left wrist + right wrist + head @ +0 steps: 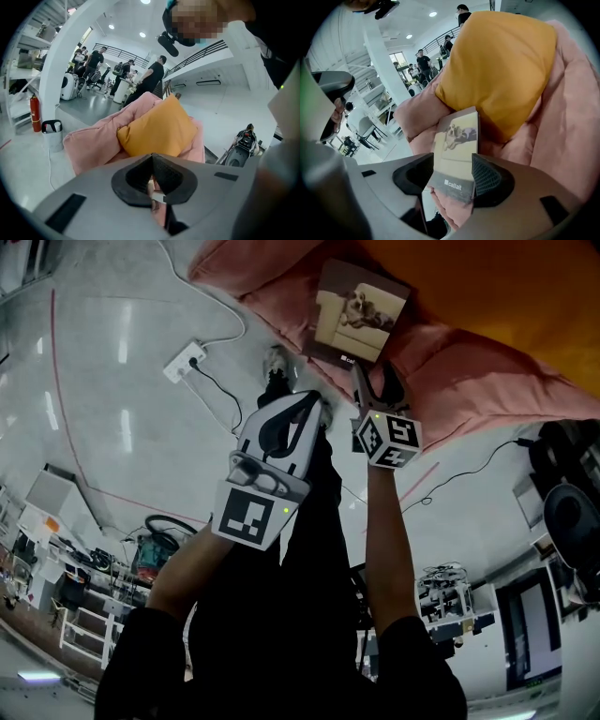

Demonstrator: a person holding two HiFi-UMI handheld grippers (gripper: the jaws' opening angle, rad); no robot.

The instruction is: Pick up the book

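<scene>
The book, with a dog's picture on its cover, lies on a pink cushion beside an orange pillow. My right gripper reaches to the book's near edge. In the right gripper view the book sits between the right gripper's jaws, which stand open with a gap on the left side. My left gripper hangs to the left of the book, above the floor, with nothing in it. In the left gripper view its pads meet, shut, facing the orange pillow.
A white power strip with a cable lies on the grey floor left of the cushion. The person's shoe stands near the cushion's edge. A fire extinguisher and a white bin stand by a pillar; several people stand far behind.
</scene>
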